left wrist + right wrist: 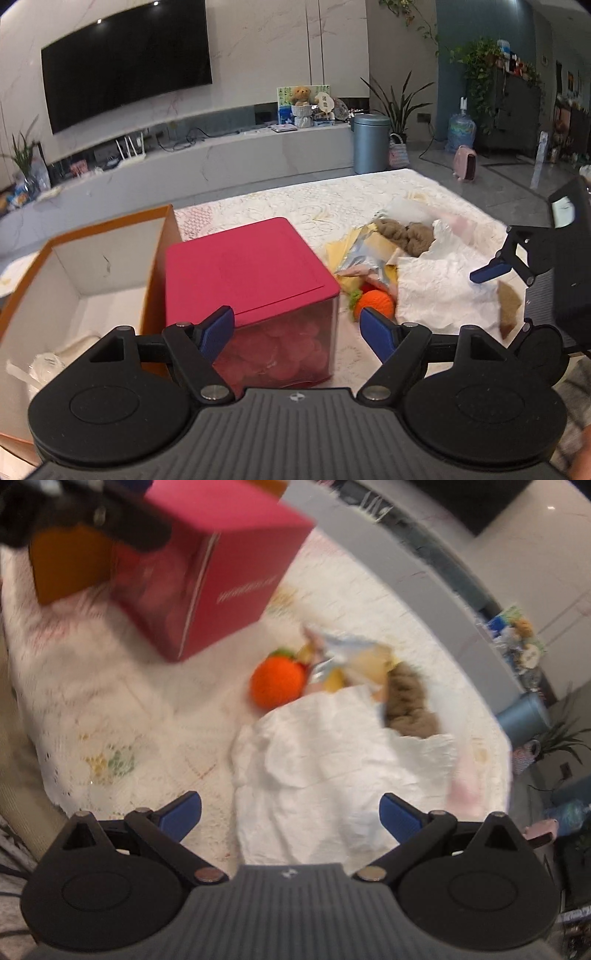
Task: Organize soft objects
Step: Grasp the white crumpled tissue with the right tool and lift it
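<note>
Soft things lie heaped on the lace-covered surface. Your right gripper has its jaws spread wide and holding nothing, right above the near end of the crumpled white cloth. Your left gripper is just as wide and empty, its jaws framing the front corner of the pink-lidded box, without touching it as far as I can tell.

From the right jaws outward: the white cloth stretches away from you, its long axis running roughly from your gripper toward the brown woolly bundle at its far end. It looks light and limp, so it will likely sag and trail; take hold at a raised fold near the middle rather than a flat edge. Left of the bundle sit crinkled packets, probably slippery, and the orange knitted ball, with its green tuft pointing toward the pink box. It should squash easily, so grip it across the middle.

Left of the pink box, the open orange box stands nearly empty, a likely place for them.
</note>
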A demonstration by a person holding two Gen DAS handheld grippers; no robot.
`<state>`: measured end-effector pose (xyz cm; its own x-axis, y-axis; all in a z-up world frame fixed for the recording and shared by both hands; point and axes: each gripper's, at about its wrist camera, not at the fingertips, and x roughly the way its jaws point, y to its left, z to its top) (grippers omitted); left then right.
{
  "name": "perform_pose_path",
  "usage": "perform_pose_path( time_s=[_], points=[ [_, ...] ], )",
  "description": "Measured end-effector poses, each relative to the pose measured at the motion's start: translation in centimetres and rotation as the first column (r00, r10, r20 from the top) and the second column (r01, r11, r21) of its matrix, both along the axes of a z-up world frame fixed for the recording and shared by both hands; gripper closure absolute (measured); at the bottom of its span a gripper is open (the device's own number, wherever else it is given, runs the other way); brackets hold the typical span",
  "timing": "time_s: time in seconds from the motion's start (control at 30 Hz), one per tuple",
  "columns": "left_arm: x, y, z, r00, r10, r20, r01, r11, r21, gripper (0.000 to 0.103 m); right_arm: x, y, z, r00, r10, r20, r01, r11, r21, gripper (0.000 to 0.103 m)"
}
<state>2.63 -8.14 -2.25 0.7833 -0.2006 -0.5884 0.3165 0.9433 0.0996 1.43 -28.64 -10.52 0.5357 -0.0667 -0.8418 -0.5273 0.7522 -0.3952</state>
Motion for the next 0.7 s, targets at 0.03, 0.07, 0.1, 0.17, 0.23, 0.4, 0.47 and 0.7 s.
perform_pose_path(
  time_s=[0.03, 0.07, 0.1, 0.17, 0.23, 0.4, 0.47, 0.7],
  points=[
    [-0.1, 0.0, 0.0, 1.000, 0.002, 0.004, -0.002, 1.000, 0.010, 0.012, 0.2, 0.2, -0.5, 1.000, 0.010, -0.011, -0.011, 1.000, -0.014, 0.003],
    [-0.2, 0.1, 0.0, 1.000, 0.000, 0.004, 0.000, 1.000, 0.011, 0.012, 0.4, 0.4, -1.1, 1.000, 0.018, -0.014, -0.019, 0.999, -0.041, 0.003],
    [-0.2, 0.1, 0.1, 1.000, -0.006, -0.001, 0.006, 1.000, 0.000, 0.012, 0.4, 0.4, -1.1, 1.000, 0.029, 0.005, -0.029, 0.999, -0.031, 0.003],
    [0.0, 0.8, 0.4, 0.999, -0.024, -0.024, 0.023, 0.998, -0.061, 0.012, 0.8, 0.4, -1.3, 0.999, 0.031, 0.016, -0.031, 0.998, -0.048, 0.003],
    [0.3, 1.5, 0.7, 0.997, -0.037, -0.064, 0.029, 0.991, -0.131, 0.012, 1.1, 0.1, -1.3, 1.000, 0.030, 0.008, -0.029, 0.999, -0.026, 0.003],
    [0.6, 2.7, 0.9, 0.994, -0.020, -0.109, -0.002, 0.979, -0.204, 0.012, 0.9, 0.0, -1.2, 0.997, 0.006, 0.075, 0.003, 0.993, -0.117, 0.051],
    [0.6, 3.0, 1.0, 0.994, -0.010, -0.106, -0.012, 0.978, -0.208, 0.012, 0.9, -0.1, -1.1, 0.998, 0.008, 0.068, 0.001, 0.991, -0.136, 0.057],
    [-0.3, 3.0, 1.6, 0.999, 0.009, -0.050, -0.017, 0.987, -0.160, 0.012, 1.0, -1.2, 1.8, 0.993, -0.087, 0.076, 0.088, 0.996, -0.005, 0.085]
  ],
)
